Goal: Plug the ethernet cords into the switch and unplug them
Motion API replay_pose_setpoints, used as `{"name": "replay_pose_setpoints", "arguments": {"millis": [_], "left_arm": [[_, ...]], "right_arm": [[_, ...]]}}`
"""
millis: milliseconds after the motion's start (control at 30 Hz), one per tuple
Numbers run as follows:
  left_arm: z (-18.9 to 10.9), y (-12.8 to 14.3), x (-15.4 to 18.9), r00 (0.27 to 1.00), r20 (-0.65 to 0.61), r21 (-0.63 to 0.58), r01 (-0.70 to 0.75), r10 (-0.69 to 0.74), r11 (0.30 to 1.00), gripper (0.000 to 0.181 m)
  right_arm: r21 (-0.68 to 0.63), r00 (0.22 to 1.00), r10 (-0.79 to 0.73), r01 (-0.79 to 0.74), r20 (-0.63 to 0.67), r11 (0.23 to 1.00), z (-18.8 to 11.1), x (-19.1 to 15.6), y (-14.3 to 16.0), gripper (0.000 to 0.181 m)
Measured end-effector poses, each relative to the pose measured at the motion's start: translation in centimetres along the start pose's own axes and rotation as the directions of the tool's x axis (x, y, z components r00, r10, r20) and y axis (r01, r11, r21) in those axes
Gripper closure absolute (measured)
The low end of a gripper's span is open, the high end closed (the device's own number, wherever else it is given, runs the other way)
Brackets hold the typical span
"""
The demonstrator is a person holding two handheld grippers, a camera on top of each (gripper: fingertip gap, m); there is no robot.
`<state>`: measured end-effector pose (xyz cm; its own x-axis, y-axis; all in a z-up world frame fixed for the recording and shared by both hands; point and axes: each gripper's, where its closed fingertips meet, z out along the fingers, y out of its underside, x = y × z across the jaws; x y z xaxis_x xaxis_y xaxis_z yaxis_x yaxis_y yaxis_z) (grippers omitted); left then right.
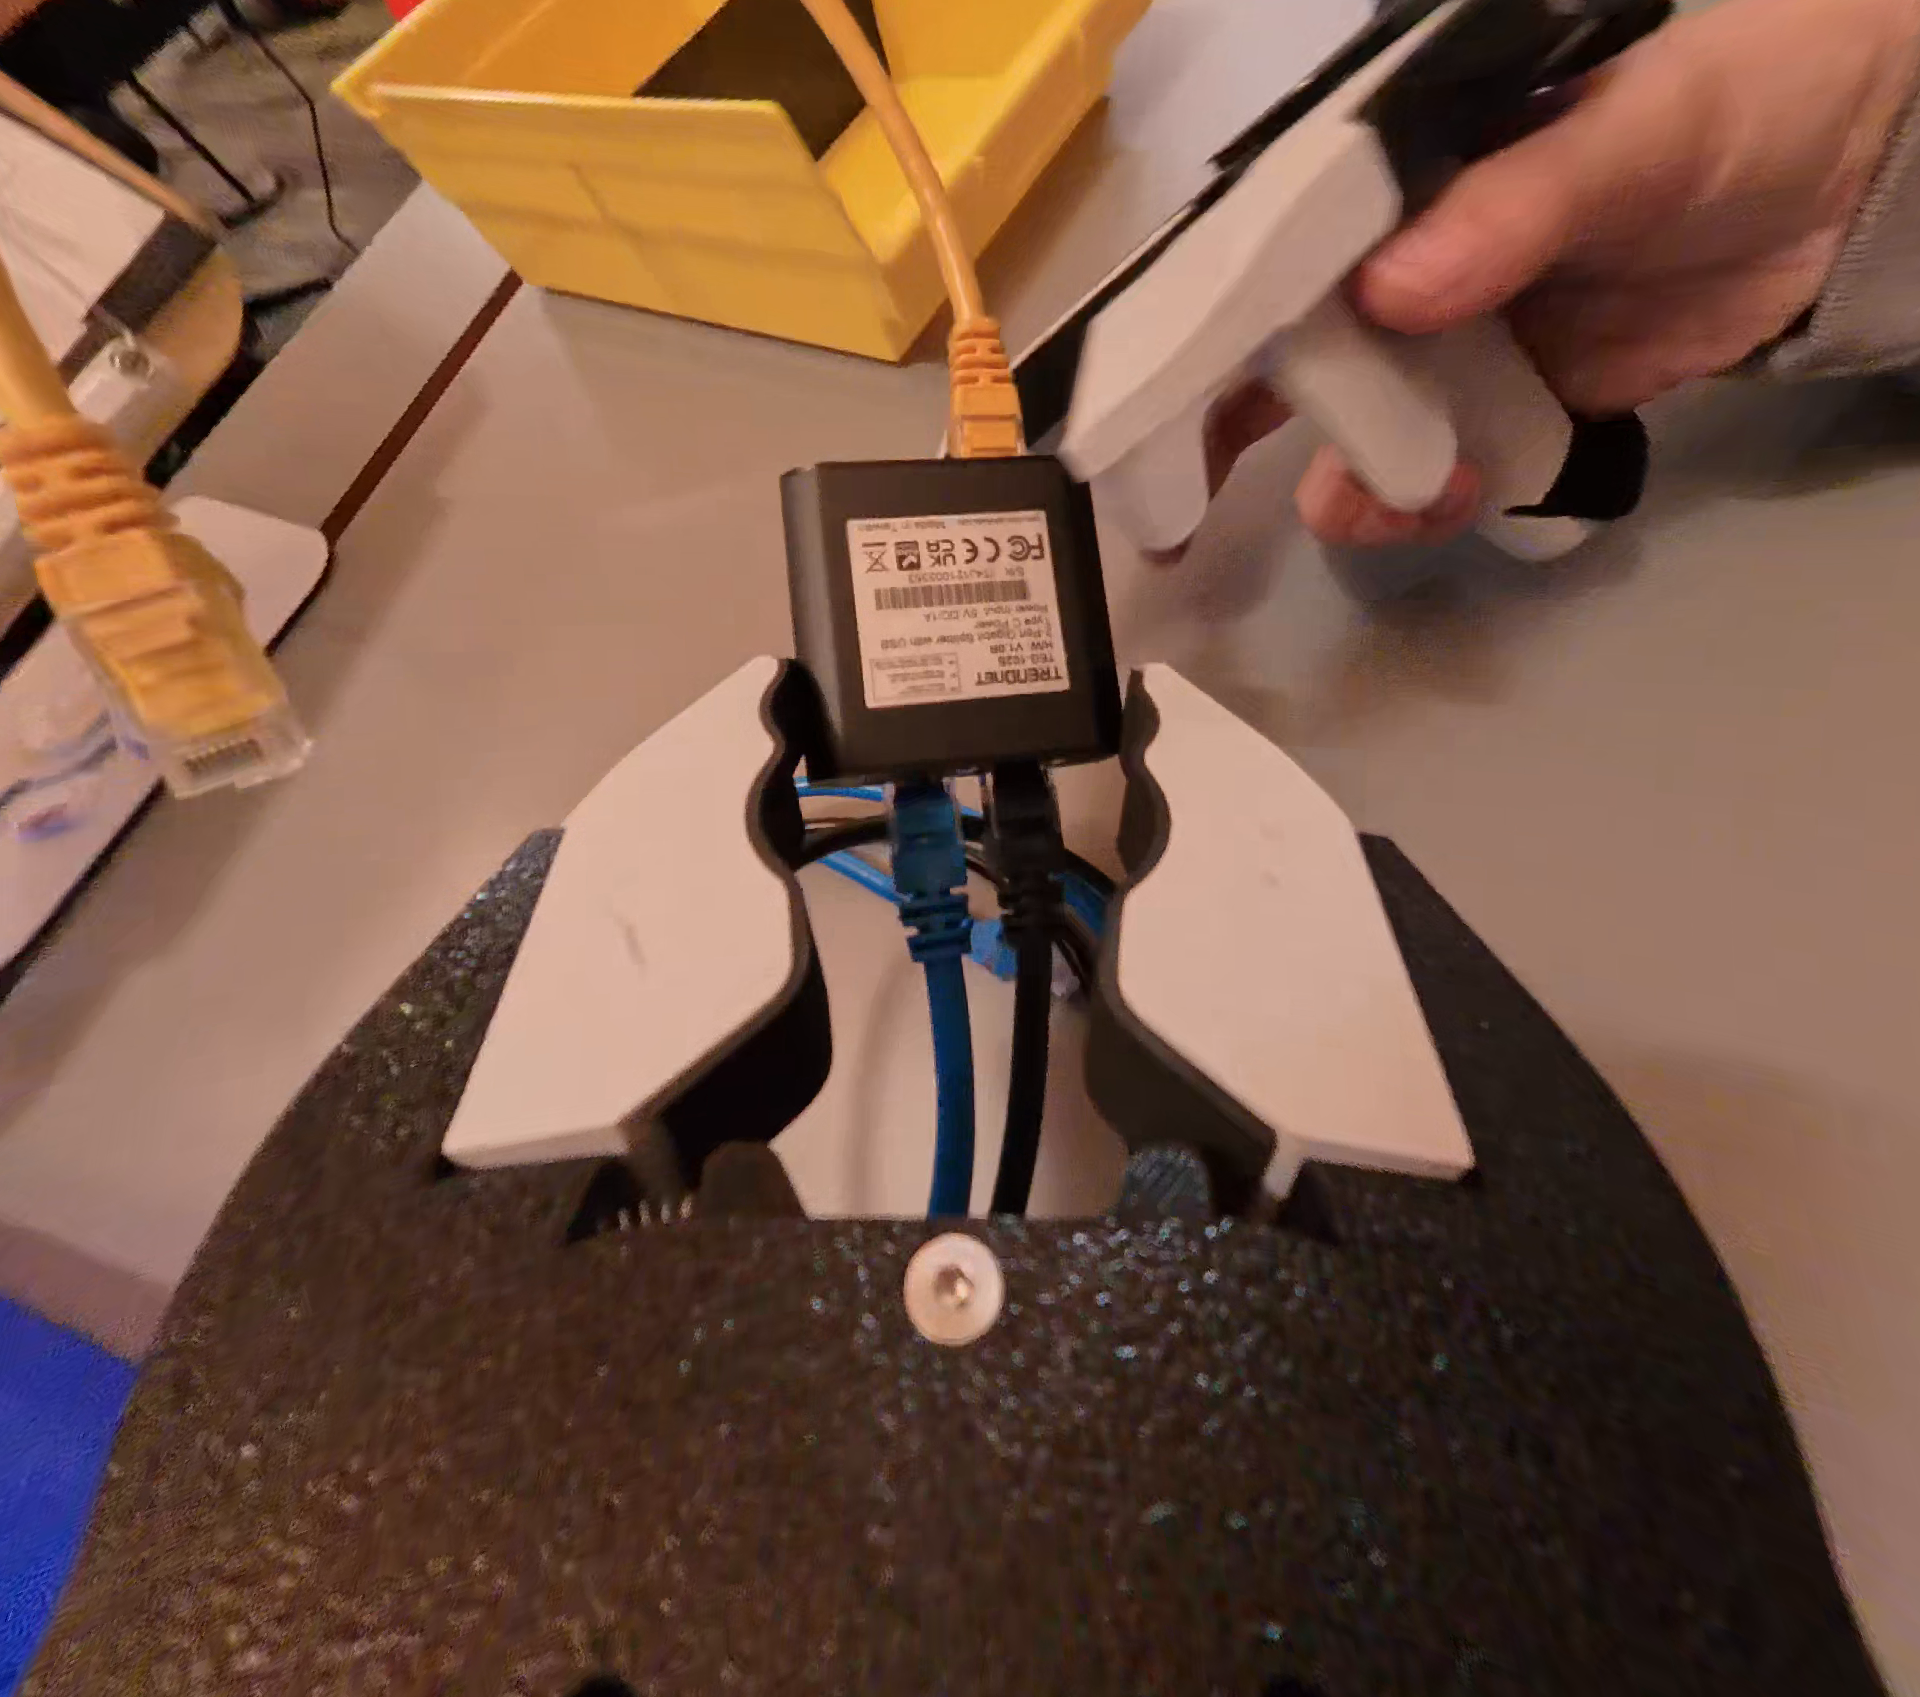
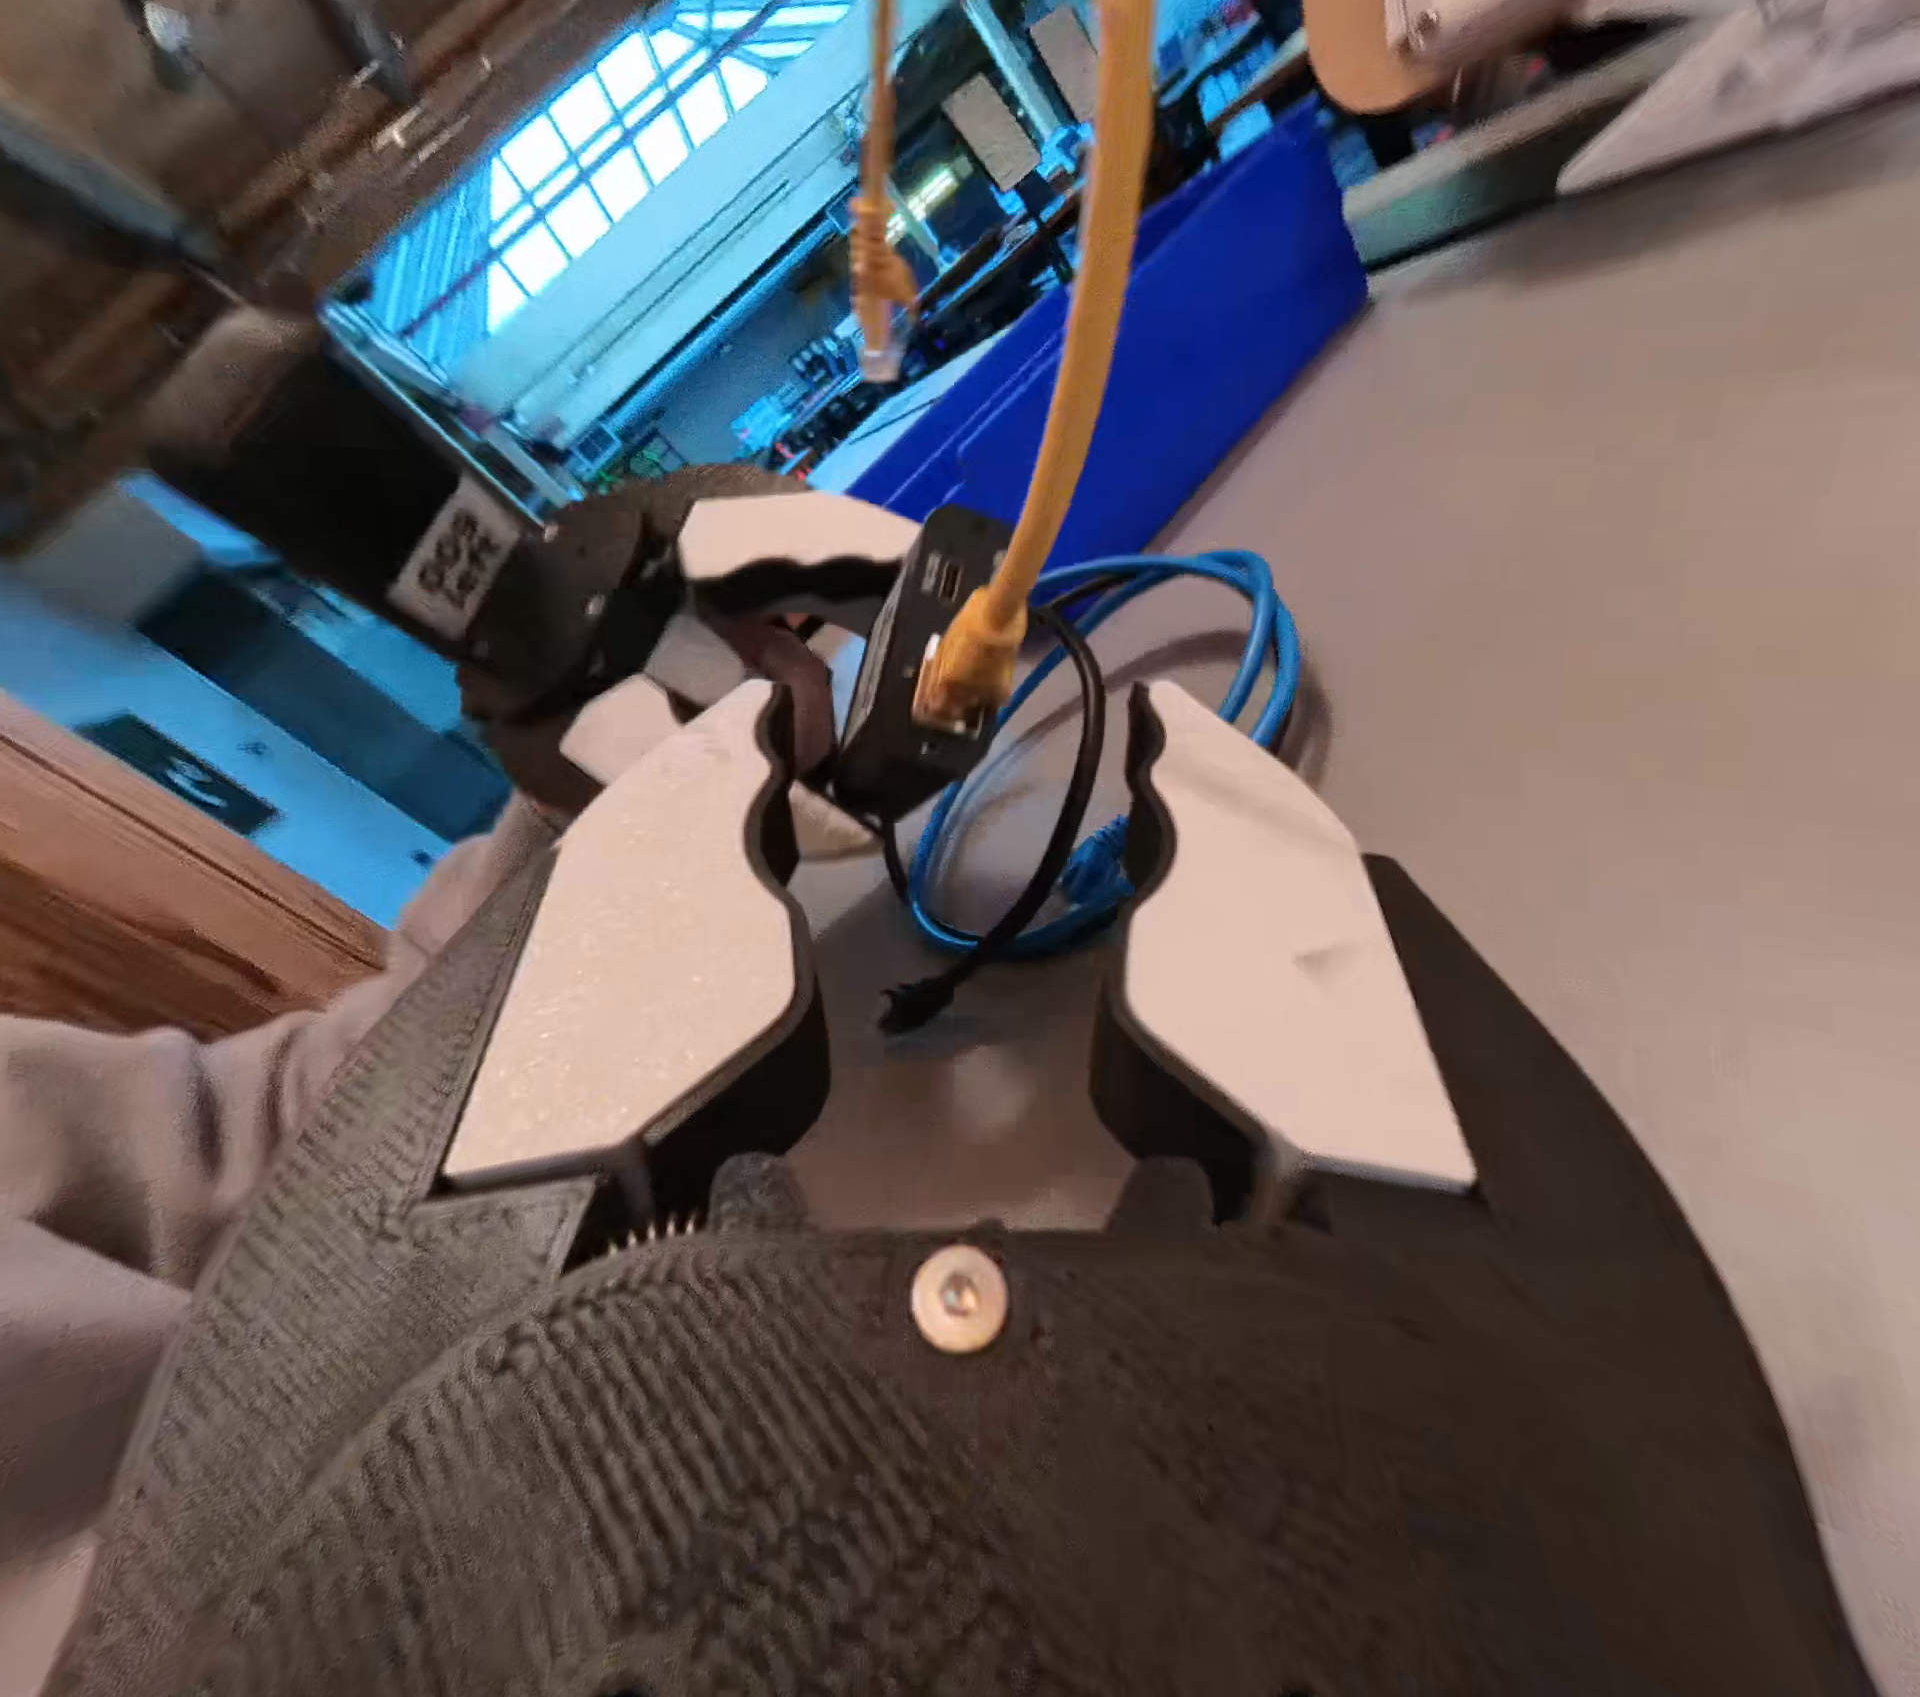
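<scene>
Two plastic bins, one yellow and one blue, sit on the plain grey bench in what looks like a cluttered workshop. Left gripper clamps the small black switch, yellow cord plugged in; right gripper hovers wide open, empty.

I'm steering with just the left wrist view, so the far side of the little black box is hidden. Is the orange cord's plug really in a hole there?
Observer: Yes, the orange cable plug sits in a port of the small black plastic switch.
Operator: Is the other grabber holding anything?
Observer: No, the right gripper is open and empty.
Operator: Where's the blue cord's other end?
Observer: The thin blue cable loops on the grey table, its blue plug lying loose.
</scene>
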<state>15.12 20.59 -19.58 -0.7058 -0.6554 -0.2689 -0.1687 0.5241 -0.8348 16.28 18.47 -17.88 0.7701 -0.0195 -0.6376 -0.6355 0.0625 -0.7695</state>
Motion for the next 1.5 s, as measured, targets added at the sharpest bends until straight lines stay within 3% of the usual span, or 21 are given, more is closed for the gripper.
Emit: {"name": "replay_pose_setpoints", "arguments": {"millis": [100,133,167,333,467,600,733,867,1067,1233,1367,1500], "left_arm": [[0.8,-0.4,1.0,0.999,0.011,0.036,-0.042,0.042,0.998,0.123],[1.0,-0.2,1.0,0.998,0.025,0.028,-0.052,0.052,0.998,0.123],[1.1,-0.3,0.9,0.997,0.045,0.041,-0.067,0.065,0.997,0.123],[1.1,-0.9,0.4,0.993,0.112,0.093,-0.037,0.026,0.995,0.118],[0.3,-1.1,-0.6,0.971,0.238,0.094,-0.036,0.013,0.995,0.11],[-0.2,-0.6,-1.1,0.964,0.259,0.054,0.047,-0.059,0.997,0.112],[-0.1,-1.2,-0.1,0.981,0.164,0.147,0.08,-0.104,0.986,0.128],[-0.1,-1.9,0.4,0.987,0.087,0.278,0.107,-0.136,0.955,0.121],[-0.2,-1.7,0.2,0.987,0.091,0.344,0.091,-0.129,0.935,0.124],[-0.3,-1.3,0.4,0.988,0.073,0.391,0.094,-0.133,0.916,0.124],[0.0,-1.0,0.2,0.98,0.06,0.371,0.156,-0.191,0.915,0.124],[-1.5,-1.8,-1.1,0.935,-0.028,0.472,0.325,-0.354,0.819,0.124]], "right_arm": [[-0.091,0.995,0.086,-0.081,0.054,0.993,0.6,0.3,1.8,0.131],[-0.099,0.989,0.094,-0.083,0.114,0.992,0.6,-0.4,1.9,0.151],[-0.077,0.987,0.099,-0.09,0.125,0.993,0.7,-0.5,1.7,0.155],[0.02,0.953,0.237,-0.245,0.187,0.969,0.8,-0.4,0.7,0.157],[0.108,0.859,0.451,-0.486,0.242,0.867,0.3,0.4,-0.2,0.158],[0.183,0.775,0.568,-0.623,0.278,0.76,0.0,1.0,-0.6,0.157],[0.217,0.74,0.609,-0.668,0.285,0.711,0.1,0.7,-0.8,0.157],[0.15,0.747,0.602,-0.654,0.282,0.742,0.8,-0.4,-0.2,0.157],[0.159,0.684,0.662,-0.722,0.305,0.673,1.0,-0.5,0.1,0.157],[0.162,0.687,0.673,-0.723,0.276,0.672,1.2,-0.5,0.4,0.157],[0.174,0.74,0.631,-0.67,0.231,0.722,1.1,-0.2,0.4,0.156],[0.153,0.791,0.563,-0.604,0.24,0.782,0.8,-0.9,-0.7,0.141]]}}
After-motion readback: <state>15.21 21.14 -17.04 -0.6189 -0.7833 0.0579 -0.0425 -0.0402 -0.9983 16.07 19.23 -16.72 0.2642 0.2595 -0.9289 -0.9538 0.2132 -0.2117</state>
